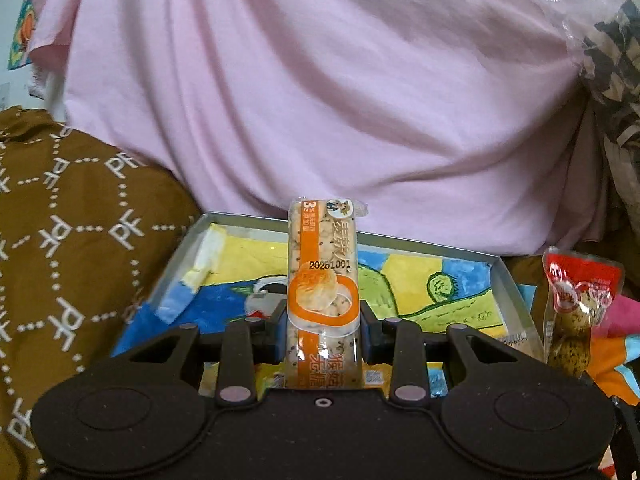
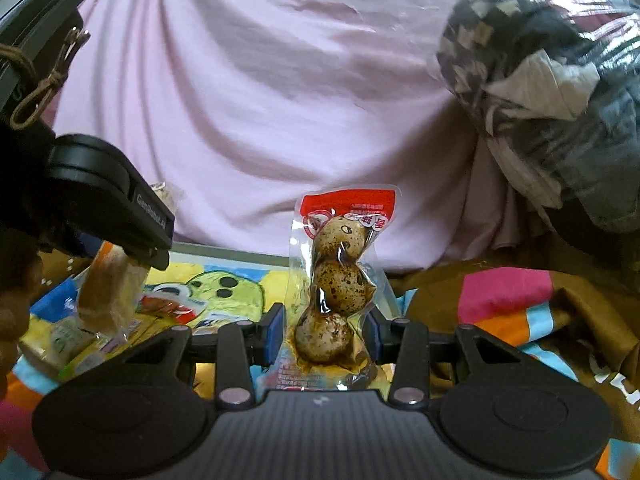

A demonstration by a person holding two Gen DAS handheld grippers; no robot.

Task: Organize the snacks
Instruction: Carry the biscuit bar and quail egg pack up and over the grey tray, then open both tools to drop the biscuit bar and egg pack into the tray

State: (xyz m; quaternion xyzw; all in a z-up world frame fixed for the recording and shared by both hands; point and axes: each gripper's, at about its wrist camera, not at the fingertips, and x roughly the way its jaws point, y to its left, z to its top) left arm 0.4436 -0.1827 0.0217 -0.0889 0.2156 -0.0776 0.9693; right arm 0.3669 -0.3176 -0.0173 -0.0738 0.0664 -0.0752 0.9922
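Note:
My left gripper [image 1: 322, 330] is shut on an orange-and-clear cracker bar packet [image 1: 322, 280], held upright above a shallow grey tray [image 1: 502, 280] lined with a colourful drawing. My right gripper [image 2: 326, 330] is shut on a clear packet of speckled quail eggs with a red top [image 2: 340, 280], also upright, near the tray's right edge. The egg packet shows at the right of the left wrist view [image 1: 576, 312]. The left gripper's black body [image 2: 100, 200] and its bar [image 2: 108, 292] show at the left of the right wrist view. Other snack packets [image 2: 72, 340] lie in the tray below it.
A pink cloth [image 1: 320, 100] hangs right behind the tray. Brown patterned fabric [image 1: 72, 240] lies to the left. A clear plastic bag of dark clothing [image 2: 560, 100] sits at upper right. A striped multicolour cloth [image 2: 520, 300] lies right of the tray.

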